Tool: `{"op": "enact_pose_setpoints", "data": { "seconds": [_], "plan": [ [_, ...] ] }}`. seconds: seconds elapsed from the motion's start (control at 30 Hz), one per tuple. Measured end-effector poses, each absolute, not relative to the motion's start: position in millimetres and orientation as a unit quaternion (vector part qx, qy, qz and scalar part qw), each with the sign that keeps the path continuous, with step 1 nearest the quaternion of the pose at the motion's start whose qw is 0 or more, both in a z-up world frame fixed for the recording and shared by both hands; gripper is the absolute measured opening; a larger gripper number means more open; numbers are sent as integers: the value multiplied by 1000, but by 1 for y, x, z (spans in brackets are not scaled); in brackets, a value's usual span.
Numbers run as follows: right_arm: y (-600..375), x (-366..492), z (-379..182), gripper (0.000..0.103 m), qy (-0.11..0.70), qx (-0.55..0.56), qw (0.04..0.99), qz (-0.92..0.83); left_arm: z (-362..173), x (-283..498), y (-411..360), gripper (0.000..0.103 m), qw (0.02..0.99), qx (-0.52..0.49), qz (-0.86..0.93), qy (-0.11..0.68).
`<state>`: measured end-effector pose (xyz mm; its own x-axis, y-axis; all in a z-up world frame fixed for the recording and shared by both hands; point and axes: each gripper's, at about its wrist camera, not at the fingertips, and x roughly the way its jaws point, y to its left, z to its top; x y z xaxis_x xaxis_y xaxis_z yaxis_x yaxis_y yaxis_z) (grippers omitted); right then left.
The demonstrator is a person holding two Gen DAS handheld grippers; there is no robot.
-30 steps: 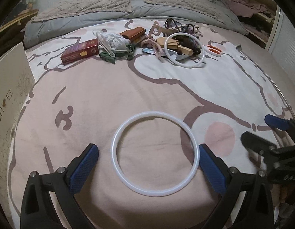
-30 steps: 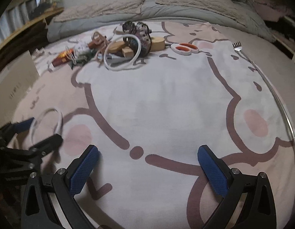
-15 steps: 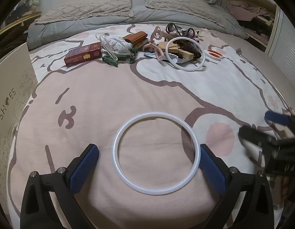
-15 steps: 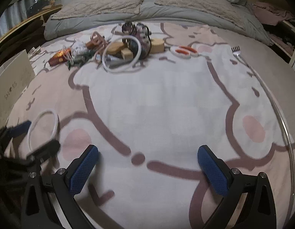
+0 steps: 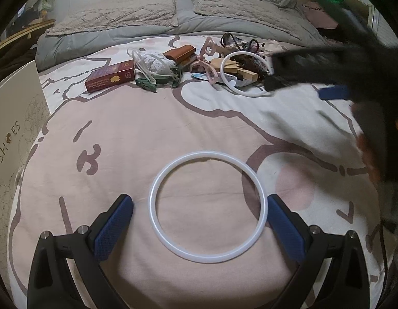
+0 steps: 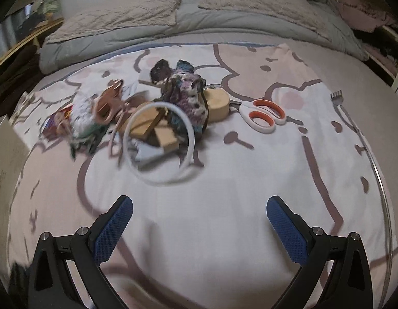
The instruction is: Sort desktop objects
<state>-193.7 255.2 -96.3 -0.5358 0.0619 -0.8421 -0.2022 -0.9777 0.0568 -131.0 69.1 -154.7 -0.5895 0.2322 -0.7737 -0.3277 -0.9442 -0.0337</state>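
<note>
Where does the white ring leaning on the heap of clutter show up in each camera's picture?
Left wrist view: the white ring sits upper right of centre, partly behind the blurred right tongs.
Right wrist view: the ring is left of centre, ahead of the open tongs.
Shared landmark: the wooden blocks seen through it.

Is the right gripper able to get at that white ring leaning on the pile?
Probably yes: the right gripper is open, and only bare blanket lies between it and the white ring, whose near edge faces it.
</note>
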Motion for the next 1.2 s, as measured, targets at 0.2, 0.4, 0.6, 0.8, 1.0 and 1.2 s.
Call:
{"op": "enact_pose_setpoints", "data": {
  "seconds": [0.2, 0.4, 0.6, 0.8, 1.0, 1.2],
  "plan": [
    [264, -222, -107, 103, 88, -498, 113, 856, -155, -131, 69, 103, 158, -426, 889, 56],
    [266, -227, -127, 103, 72, -521, 132, 840, -155, -131, 70, 103, 158, -426, 889, 55],
    [258, -200, -127, 103, 54, -523, 102, 844, -154, -131, 71, 100, 155, -423, 891, 56],
    [254, -159, -129, 103, 52, -521, 75, 849, -151, -132, 64, 92, 155, -416, 895, 39],
    [252, -125, -130, 103, 39, -509, 58, 858, -151, -131, 61, 87, 150, -412, 898, 34],
    [249, -97, -130, 103, 28, -498, 48, 866, -150, -131, 59, 85, 148, -410, 899, 30]
  ]
}}
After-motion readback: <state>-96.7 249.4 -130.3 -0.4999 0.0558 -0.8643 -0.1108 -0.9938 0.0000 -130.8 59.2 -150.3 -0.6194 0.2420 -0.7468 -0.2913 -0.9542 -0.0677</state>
